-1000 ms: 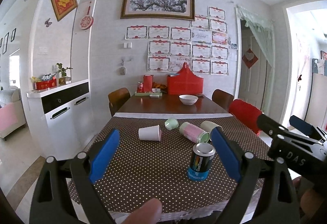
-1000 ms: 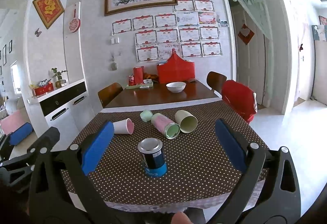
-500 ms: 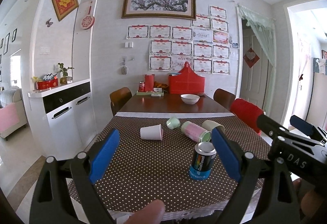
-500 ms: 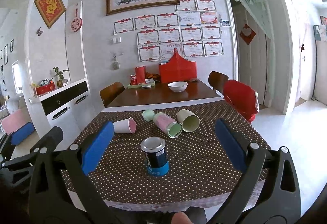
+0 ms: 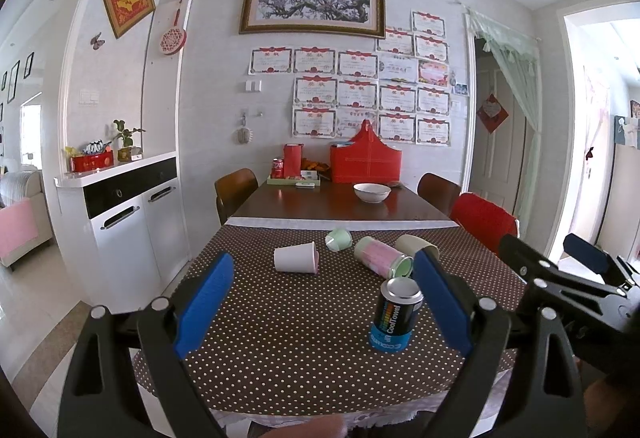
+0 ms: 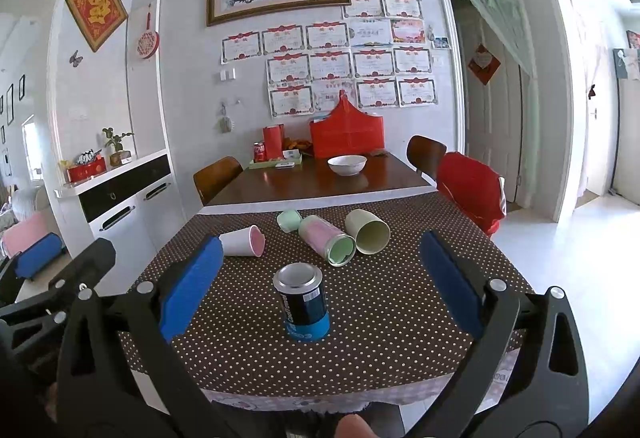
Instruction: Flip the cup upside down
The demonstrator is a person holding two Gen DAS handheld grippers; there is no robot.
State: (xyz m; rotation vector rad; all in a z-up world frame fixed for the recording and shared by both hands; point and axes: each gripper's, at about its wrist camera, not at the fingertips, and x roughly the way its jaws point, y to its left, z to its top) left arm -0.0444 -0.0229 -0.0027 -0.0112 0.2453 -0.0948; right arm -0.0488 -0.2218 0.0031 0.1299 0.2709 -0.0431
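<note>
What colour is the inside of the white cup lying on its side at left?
Pink inside the white cup, seen best in the right wrist view, where its mouth faces the camera.

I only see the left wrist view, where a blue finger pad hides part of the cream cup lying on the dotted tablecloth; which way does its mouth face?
Observer: The cream plastic cup lies on its side, mouth toward the right wrist camera.
Operator: Thank you; is the right gripper open?
Observer: Yes, the right gripper is wide open, holding nothing.
Operator: And inside the white paper cup?
Observer: Its lining is pink.
</note>
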